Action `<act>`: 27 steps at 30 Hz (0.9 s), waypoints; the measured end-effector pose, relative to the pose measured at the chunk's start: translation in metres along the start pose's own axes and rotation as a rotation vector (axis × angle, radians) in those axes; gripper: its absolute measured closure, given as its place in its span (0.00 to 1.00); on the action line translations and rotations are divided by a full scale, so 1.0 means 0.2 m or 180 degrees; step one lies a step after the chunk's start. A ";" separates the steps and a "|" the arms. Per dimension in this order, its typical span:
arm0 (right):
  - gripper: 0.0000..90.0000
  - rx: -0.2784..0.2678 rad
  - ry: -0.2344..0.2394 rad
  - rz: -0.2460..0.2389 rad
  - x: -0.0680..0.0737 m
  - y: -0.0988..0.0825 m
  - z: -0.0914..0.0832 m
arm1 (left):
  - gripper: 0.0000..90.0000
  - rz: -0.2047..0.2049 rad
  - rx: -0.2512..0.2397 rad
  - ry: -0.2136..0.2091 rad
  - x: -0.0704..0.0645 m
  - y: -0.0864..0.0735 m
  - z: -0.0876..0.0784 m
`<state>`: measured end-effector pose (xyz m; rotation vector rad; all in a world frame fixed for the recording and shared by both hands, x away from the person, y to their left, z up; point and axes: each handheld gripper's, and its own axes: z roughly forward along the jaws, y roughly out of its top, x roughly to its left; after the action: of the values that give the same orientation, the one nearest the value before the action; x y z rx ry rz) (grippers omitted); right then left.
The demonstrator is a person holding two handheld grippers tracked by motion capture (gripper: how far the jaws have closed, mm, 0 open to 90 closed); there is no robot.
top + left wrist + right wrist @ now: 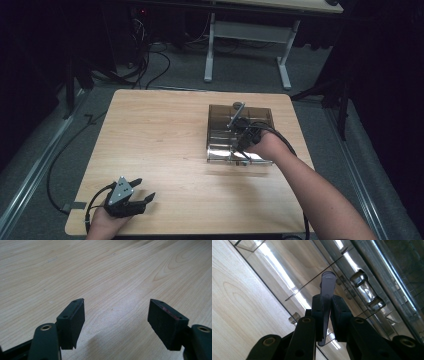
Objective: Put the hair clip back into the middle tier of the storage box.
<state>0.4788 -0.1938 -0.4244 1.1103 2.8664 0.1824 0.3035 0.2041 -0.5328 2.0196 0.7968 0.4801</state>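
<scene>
1 right gripper (326,315) clamps 1 grey tool (327,290) over 1 clear box (240,132); 1 left gripper (116,315) gapes empty.

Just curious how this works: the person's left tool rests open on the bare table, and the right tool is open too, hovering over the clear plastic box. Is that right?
Not quite. The right tool is shut, not open: the right gripper view shows its jaws clamped on a thin grey piece over the clear plastic box. The left tool does sit open over bare table.
</scene>
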 end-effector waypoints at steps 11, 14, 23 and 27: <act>0.90 0.0033 -0.0002 0.0018 0.00 0.01 0.03 | 0.34 -0.0003 0.0001 -0.0008 0.00 0.00 0.00; 0.91 0.0042 -0.0008 0.0024 0.00 0.01 0.03 | 0.34 -0.0003 0.0001 -0.0009 0.00 0.00 0.00; 0.90 0.0103 -0.0009 -0.0010 0.00 0.01 0.08 | 0.34 -0.0011 -0.0007 -0.0014 0.00 0.00 0.00; 0.90 0.0141 0.0006 0.0021 0.00 0.01 0.10 | 0.34 -0.0007 -0.0008 -0.0009 0.00 0.00 0.00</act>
<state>0.4817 -0.1912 -0.4450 1.1275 2.8824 0.1211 0.3036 0.2041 -0.5328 2.0165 0.7962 0.4767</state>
